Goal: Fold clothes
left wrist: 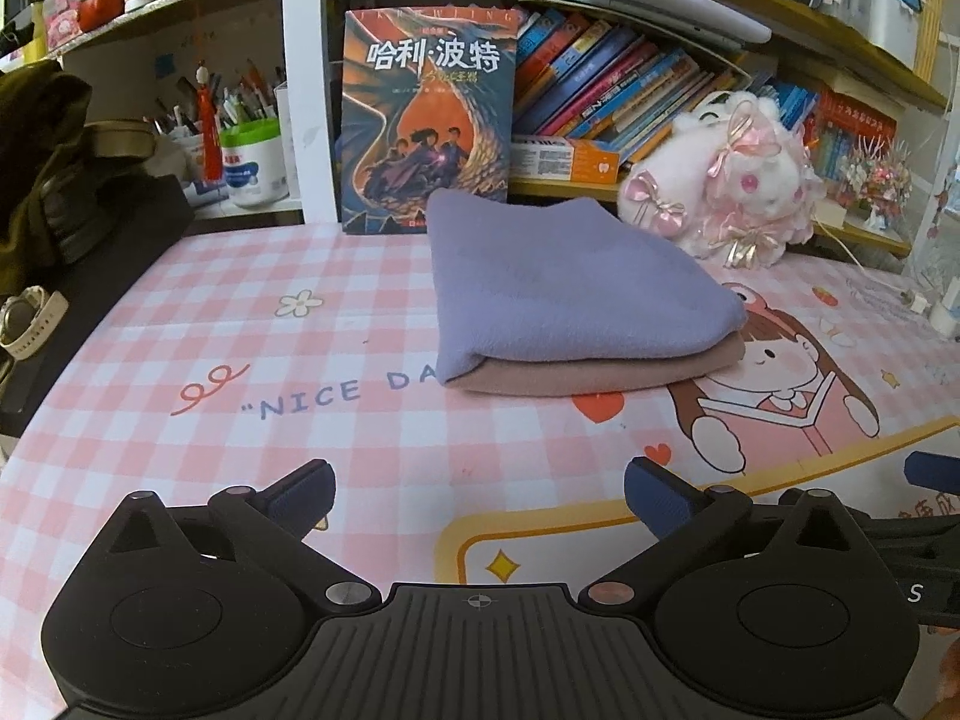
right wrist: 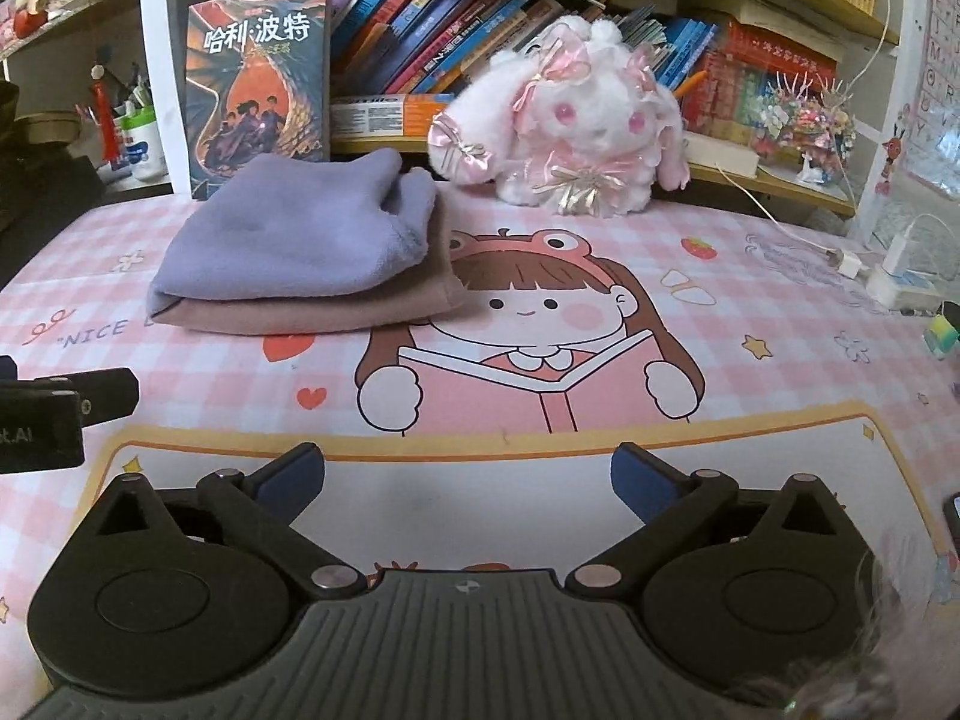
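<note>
My left gripper (left wrist: 480, 495) and right gripper (right wrist: 468, 480) both stand with jaws wide and empty over the pink checked cartoon desk mat (left wrist: 336, 312). The folded lilac fleece cloth (left wrist: 558, 288) on the folded dusty-pink cloth (left wrist: 600, 369) lies well ahead of both. Only my right view shows the white charger (right wrist: 900, 276); only my left shows the white wristwatch (left wrist: 27, 324).

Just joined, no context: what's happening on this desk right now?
Clothes folding, seemingly between steps or finished. A purple cloth lies folded on top of a folded pink cloth on the checked desk mat. The left gripper and right gripper are both open and empty, hanging over the mat short of the stack.
</note>
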The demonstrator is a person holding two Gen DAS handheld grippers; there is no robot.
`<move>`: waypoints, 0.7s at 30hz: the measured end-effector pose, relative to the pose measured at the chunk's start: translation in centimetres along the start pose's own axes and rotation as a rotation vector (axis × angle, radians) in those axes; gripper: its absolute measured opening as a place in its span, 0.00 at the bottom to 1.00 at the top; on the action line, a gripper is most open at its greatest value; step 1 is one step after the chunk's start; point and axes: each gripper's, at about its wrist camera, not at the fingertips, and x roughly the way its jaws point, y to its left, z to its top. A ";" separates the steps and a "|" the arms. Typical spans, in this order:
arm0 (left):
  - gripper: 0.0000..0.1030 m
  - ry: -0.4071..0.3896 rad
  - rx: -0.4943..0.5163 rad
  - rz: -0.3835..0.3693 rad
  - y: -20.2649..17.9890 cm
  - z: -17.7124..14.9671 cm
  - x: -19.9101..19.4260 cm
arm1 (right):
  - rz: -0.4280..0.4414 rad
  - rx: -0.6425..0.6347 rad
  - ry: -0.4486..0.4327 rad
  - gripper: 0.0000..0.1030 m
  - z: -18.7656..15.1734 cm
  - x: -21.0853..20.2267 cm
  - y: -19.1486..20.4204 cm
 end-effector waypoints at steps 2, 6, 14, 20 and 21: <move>1.00 0.003 0.000 0.002 0.0 0.0 0.0 | 0.000 -0.003 -0.001 1.00 0.0 0.0 0.0; 1.00 0.008 0.000 0.004 0.1 -0.1 0.1 | 0.004 -0.004 0.008 1.00 0.0 0.2 0.1; 1.00 0.020 -0.005 -0.003 0.2 -0.2 0.3 | 0.003 -0.001 0.025 1.00 0.1 0.5 0.2; 1.00 0.021 -0.003 -0.007 0.2 -0.2 0.4 | -0.003 0.000 0.028 1.00 0.1 0.6 0.2; 1.00 0.021 -0.003 -0.007 0.3 -0.2 0.4 | -0.003 -0.001 0.028 1.00 0.1 0.6 0.2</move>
